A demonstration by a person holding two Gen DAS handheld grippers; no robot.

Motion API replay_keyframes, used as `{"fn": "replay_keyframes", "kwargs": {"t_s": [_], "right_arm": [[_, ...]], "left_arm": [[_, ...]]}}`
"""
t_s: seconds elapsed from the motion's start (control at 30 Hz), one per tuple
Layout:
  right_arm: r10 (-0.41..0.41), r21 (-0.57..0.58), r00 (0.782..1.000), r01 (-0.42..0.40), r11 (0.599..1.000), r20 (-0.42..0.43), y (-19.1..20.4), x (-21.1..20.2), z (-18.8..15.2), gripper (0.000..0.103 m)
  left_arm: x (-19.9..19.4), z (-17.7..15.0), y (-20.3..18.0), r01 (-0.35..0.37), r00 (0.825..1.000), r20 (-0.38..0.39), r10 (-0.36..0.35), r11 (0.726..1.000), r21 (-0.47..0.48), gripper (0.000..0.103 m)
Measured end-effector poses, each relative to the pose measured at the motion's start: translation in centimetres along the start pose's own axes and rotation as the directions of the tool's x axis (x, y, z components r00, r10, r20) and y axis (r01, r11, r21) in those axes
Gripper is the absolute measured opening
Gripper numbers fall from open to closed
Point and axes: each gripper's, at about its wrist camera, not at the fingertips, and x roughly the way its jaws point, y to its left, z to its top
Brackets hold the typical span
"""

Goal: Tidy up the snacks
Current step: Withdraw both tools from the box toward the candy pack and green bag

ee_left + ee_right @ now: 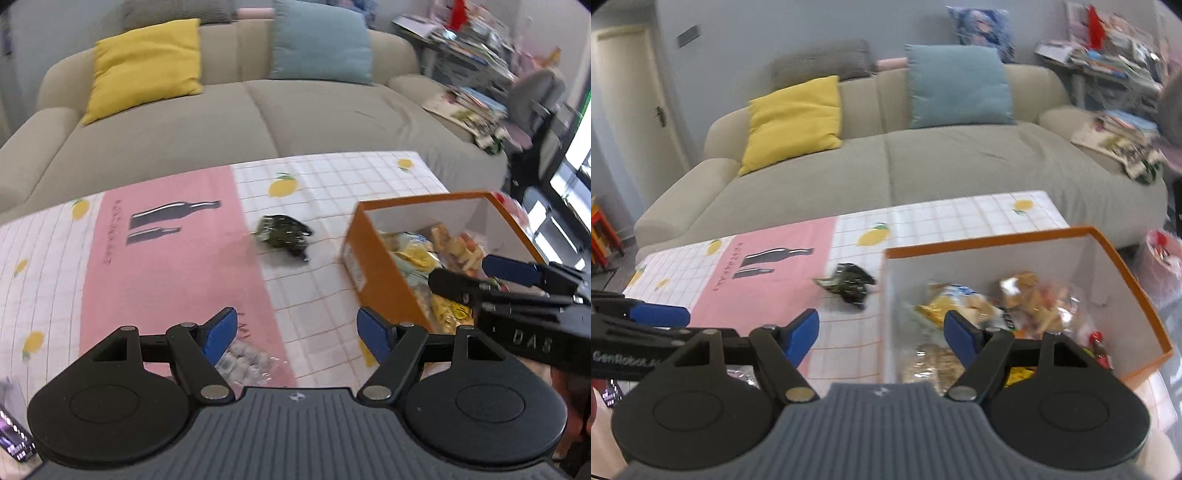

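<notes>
An orange box [384,280] [1134,280] with white inner walls stands on the right of the table and holds several snack packets [436,254] [1027,299]. A dark green snack packet [284,236] [849,284] lies on the cloth just left of the box. A clear packet of small wrapped sweets [243,363] lies under my left gripper's left finger. My left gripper [297,336] hovers open over the cloth, nothing between its blue pads. My right gripper [881,338] is open and empty above the box's left wall; it also shows over the box [480,275] in the left wrist view.
A lemon-and-pink patterned tablecloth [166,266] covers the table. Behind it stands a beige sofa [236,118] with a yellow cushion [144,62] and a blue cushion [321,40]. Stacks of magazines [476,55] crowd the right. A phone [14,439] lies at the lower left.
</notes>
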Motion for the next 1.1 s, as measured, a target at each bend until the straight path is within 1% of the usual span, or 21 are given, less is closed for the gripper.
{"fn": "replay_keyframes", "kwargs": {"t_s": [0.07, 0.17, 0.23, 0.27, 0.37, 0.5, 0.57, 0.6, 0.67, 0.77, 0.8, 0.97, 1.03, 1.1], "right_arm": [[0.016, -0.041, 1.000, -0.016, 0.999, -0.001, 1.5, 0.3, -0.4, 0.072], [0.029, -0.099, 0.999, -0.031, 0.995, -0.013, 3.5, 1.2, -0.8, 0.068], [0.038, -0.122, 0.999, -0.041, 0.992, -0.027, 4.5, 2.0, -1.2, 0.066], [0.041, -0.131, 0.998, -0.046, 0.990, -0.038, 4.9, 2.4, -1.4, 0.065], [0.054, -0.147, 0.996, -0.064, 0.987, -0.073, 5.7, 3.4, -2.2, 0.054], [0.067, -0.168, 0.990, -0.087, 0.982, -0.122, 6.2, 5.3, -3.4, 0.042], [0.069, -0.170, 0.987, -0.094, 0.981, -0.147, 6.4, 6.4, -3.9, 0.041], [0.069, -0.170, 0.985, -0.096, 0.981, -0.158, 6.4, 7.0, -4.2, 0.041], [0.070, -0.182, 0.981, -0.103, 0.978, -0.180, 6.7, 8.1, -4.7, 0.041], [0.053, -0.216, 0.976, -0.099, 0.971, -0.209, 7.1, 10.0, -5.6, 0.032], [0.042, -0.228, 0.975, -0.092, 0.969, -0.217, 7.2, 10.7, -5.8, 0.030], [0.005, -0.264, 0.969, -0.072, 0.962, -0.248, 7.3, 13.6, -6.7, 0.030], [0.001, -0.266, 0.966, -0.072, 0.961, -0.259, 7.2, 14.4, -7.2, 0.030], [0.000, -0.271, 0.962, -0.077, 0.959, -0.273, 7.3, 15.0, -7.6, 0.030]], "left_arm": [[0.0, -0.5, 1.3, -0.003, 1.000, 0.004, 0.003, 0.999, -0.038, 0.087], [0.2, -1.3, 3.3, 0.011, 1.000, -0.001, -0.011, 0.995, -0.096, 0.085], [0.4, -1.7, 4.4, 0.018, 1.000, -0.011, -0.020, 0.993, -0.118, 0.084], [0.6, -1.9, 5.0, 0.025, 1.000, -0.016, -0.027, 0.992, -0.122, 0.084], [1.7, -2.6, 6.1, 0.056, 0.997, -0.047, -0.062, 0.992, -0.114, 0.082], [3.6, -3.9, 6.6, 0.051, 0.992, -0.107, -0.060, 0.995, -0.082, 0.082], [4.7, -4.5, 6.9, 0.033, 0.988, -0.144, -0.047, 0.995, -0.094, 0.083], [5.3, -4.8, 7.2, 0.019, 0.987, -0.159, -0.038, 0.993, -0.119, 0.083], [6.3, -5.3, 7.8, -0.006, 0.982, -0.189, -0.032, 0.981, -0.195, 0.083], [7.7, -6.0, 8.7, -0.013, 0.974, -0.218, -0.060, 0.948, -0.318, 0.083], [8.1, -6.2, 8.8, -0.014, 0.973, -0.223, -0.066, 0.940, -0.340, 0.083], [9.8, -6.8, 8.8, -0.044, 0.969, -0.241, -0.057, 0.918, -0.395, 0.083], [10.2, -7.1, 9.0, -0.042, 0.969, -0.237, -0.069, 0.901, -0.432, 0.083], [10.5, -7.3, 9.3, -0.039, 0.967, -0.241, -0.081, 0.889, -0.457, 0.087]]}}
